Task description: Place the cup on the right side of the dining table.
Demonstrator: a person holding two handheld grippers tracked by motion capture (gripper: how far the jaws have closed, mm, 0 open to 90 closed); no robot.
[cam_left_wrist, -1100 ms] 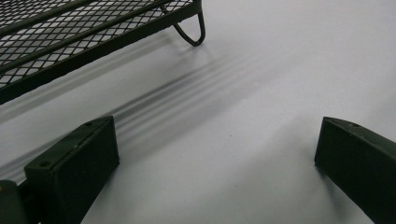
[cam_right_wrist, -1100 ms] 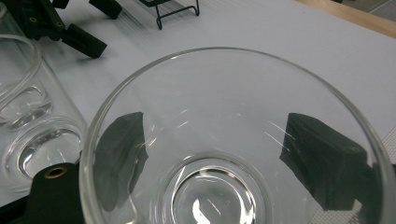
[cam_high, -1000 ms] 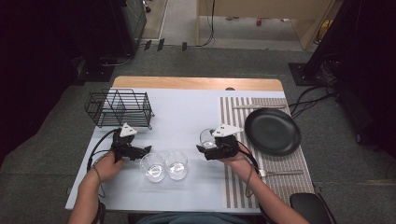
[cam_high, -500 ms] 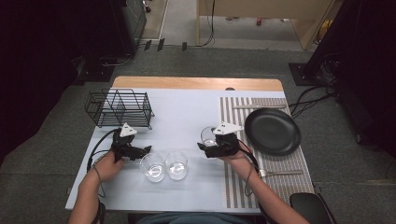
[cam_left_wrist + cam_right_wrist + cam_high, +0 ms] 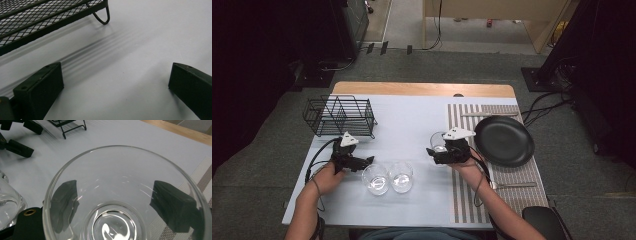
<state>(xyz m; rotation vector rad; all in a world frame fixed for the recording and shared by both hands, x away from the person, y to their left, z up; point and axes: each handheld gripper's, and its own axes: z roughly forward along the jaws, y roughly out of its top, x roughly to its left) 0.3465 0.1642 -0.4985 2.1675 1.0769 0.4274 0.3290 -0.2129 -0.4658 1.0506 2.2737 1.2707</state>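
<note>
While your right gripper (image 5: 438,151) sits near the middle of the desk (image 5: 412,120), its fingers (image 5: 172,205) stand on either side of a clear drinking glass (image 5: 125,195), one finger on each flank of the wall. In the right gripper view the glass rises between them and you look down into its open mouth to the round base. The fingers lie close against the glass, yet you cannot tell from these pictures whether they press on it or merely bracket it. In the high view that glass (image 5: 438,141) stands upright on the pale blue mat, just left of the striped placemat (image 5: 512,175) and near the black plate (image 5: 504,141) that rests on it.

Your left gripper (image 5: 362,162) lies low over the mat at the near left, with its fingers (image 5: 40,87) spread wide and nothing between them but bare blue surface. Ahead of it in the left gripper view runs the foot and mesh floor of the black wire rack (image 5: 45,17), which stands at the far left of the desk (image 5: 339,116).

Two more clear glasses stand upright side by side between your hands, close to the near edge: the left one (image 5: 375,178) just beside your left gripper's fingertips, the right one (image 5: 401,176) touching or nearly touching its neighbour. A piece of cutlery (image 5: 512,185) lies on the placemat nearer you than the plate.
</note>
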